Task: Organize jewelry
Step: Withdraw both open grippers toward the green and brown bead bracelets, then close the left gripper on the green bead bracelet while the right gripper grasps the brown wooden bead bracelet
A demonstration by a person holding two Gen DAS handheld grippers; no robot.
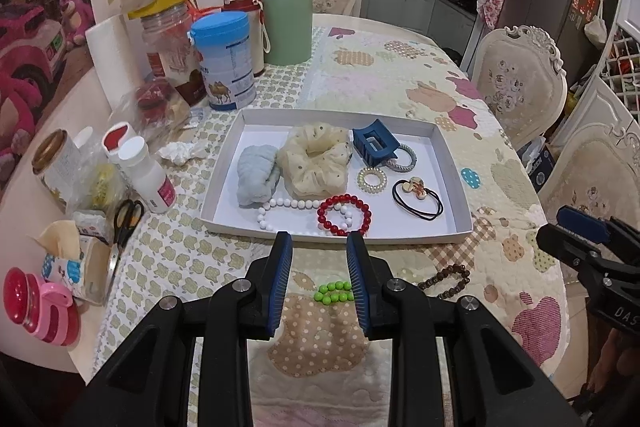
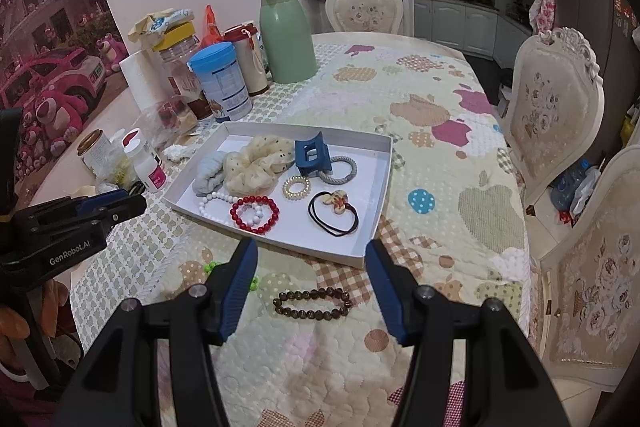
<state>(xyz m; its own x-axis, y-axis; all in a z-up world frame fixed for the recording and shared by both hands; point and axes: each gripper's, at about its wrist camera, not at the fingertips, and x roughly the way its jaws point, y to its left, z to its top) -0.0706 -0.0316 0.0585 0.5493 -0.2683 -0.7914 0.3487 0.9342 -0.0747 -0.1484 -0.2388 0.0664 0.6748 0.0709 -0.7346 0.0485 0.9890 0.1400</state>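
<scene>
A white tray (image 1: 450,163) (image 2: 380,195) on the quilted table holds scrunchies, a blue claw clip (image 1: 374,145), hair ties, a white bead string and a red bead bracelet (image 1: 344,215) (image 2: 254,213). A green bead bracelet (image 1: 333,291) lies on the cloth between my left gripper's (image 1: 320,247) open fingers, below them. A brown bead bracelet (image 2: 312,303) (image 1: 446,281) lies in front of my right gripper (image 2: 312,255), which is open wide and empty. The right gripper also shows at the right edge of the left wrist view (image 1: 580,231).
Bottles, a blue-lidded tin (image 1: 226,63), a green flask (image 1: 286,11), jars, scissors (image 1: 126,223) and tissues crowd the table's left side. Upholstered chairs (image 2: 552,107) stand along the right edge.
</scene>
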